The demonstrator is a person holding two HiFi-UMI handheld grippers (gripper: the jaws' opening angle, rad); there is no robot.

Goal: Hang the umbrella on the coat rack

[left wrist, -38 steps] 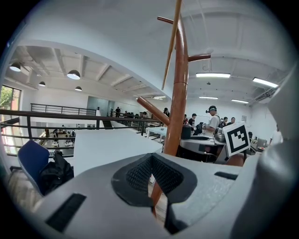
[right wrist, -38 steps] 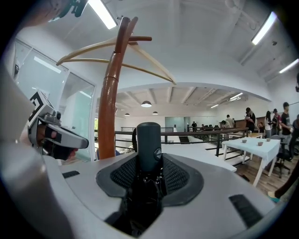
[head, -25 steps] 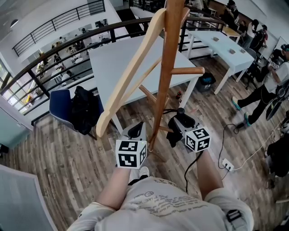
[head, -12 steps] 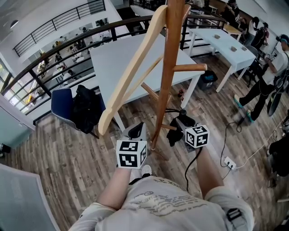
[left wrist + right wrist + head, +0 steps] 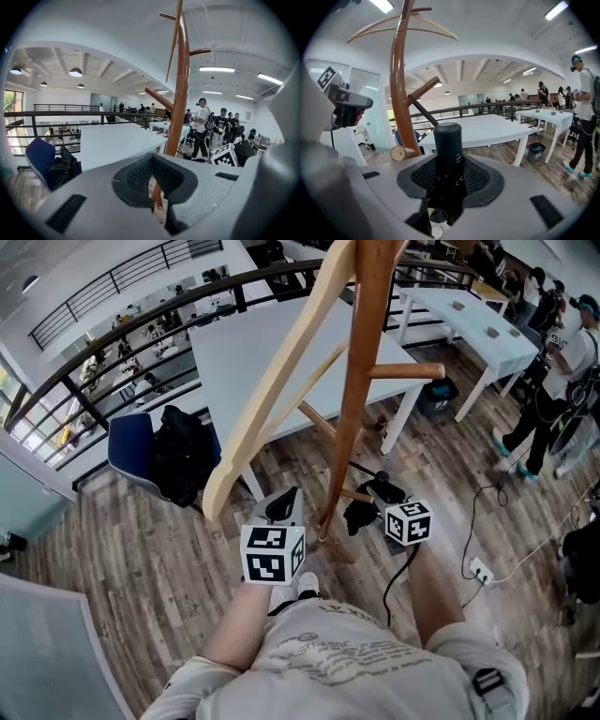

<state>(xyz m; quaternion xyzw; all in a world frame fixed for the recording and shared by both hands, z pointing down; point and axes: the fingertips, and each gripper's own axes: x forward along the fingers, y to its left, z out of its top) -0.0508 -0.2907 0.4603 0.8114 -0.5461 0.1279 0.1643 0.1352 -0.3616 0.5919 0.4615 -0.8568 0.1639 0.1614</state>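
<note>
You stand on a floor (image 5: 122, 559) of grey-brown wood planks. The coat rack (image 5: 361, 381) is planted on it just ahead of your white shoe (image 5: 302, 588). Beyond the coat rack a large white table (image 5: 272, 352) rests its legs on the planks, one leg on either side of the rack's pole. Left of the coat rack a blue chair (image 5: 131, 451) sits by that table's corner. Right of the coat rack a dark bin (image 5: 437, 395) stands on the floor. Past the bin is a second white table (image 5: 469, 324). Nearer you on that side lie a white power strip (image 5: 480, 571) and its trailing cable (image 5: 525, 554).
</note>
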